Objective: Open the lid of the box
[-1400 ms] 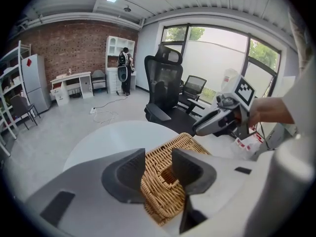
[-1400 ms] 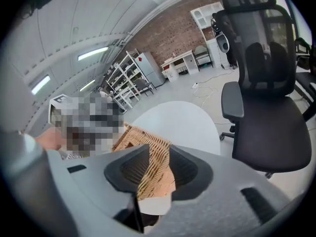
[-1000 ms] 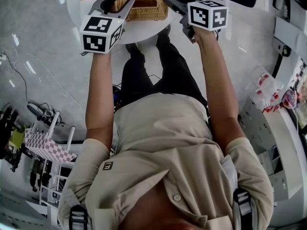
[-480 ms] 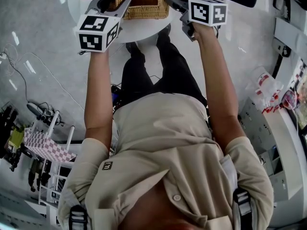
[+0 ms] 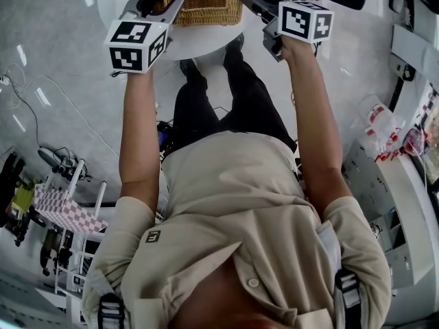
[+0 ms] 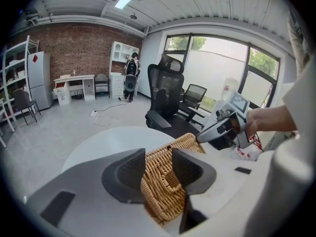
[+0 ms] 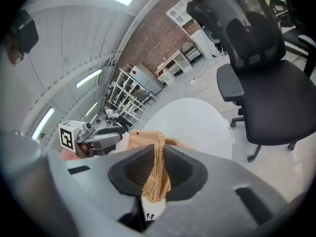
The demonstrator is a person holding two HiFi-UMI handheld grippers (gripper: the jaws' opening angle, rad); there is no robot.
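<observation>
Right claw (image 7: 158,148) is clamped on the thin raised edge of the lid (image 7: 157,174) of the tan woven wicker box (image 5: 206,2). Its jaws have just been closing, and the wicker strip stands pinched between the pads. Left claw (image 6: 158,157) grips the opposite end of the box, with the weave filling the gap between its pads.

The box sits on the round white surface (image 5: 206,43), at 12 o'clock in the head view and close against the top edge. The left claw comes in at 11 o'clock and the right claw at 1 o'clock, and both tilt downward onto the box ends.

Behind each claw is its black-and-white marker cube, the left cube (image 5: 137,43) and the right cube (image 5: 305,20). The bare left forearm (image 5: 137,136) and right forearm (image 5: 309,115) are stretched straight forward, roughly parallel, out of a beige short-sleeved shirt (image 5: 233,211). In the right gripper view a black office chair (image 7: 256,78) stands past the surface at 2 o'clock.
</observation>
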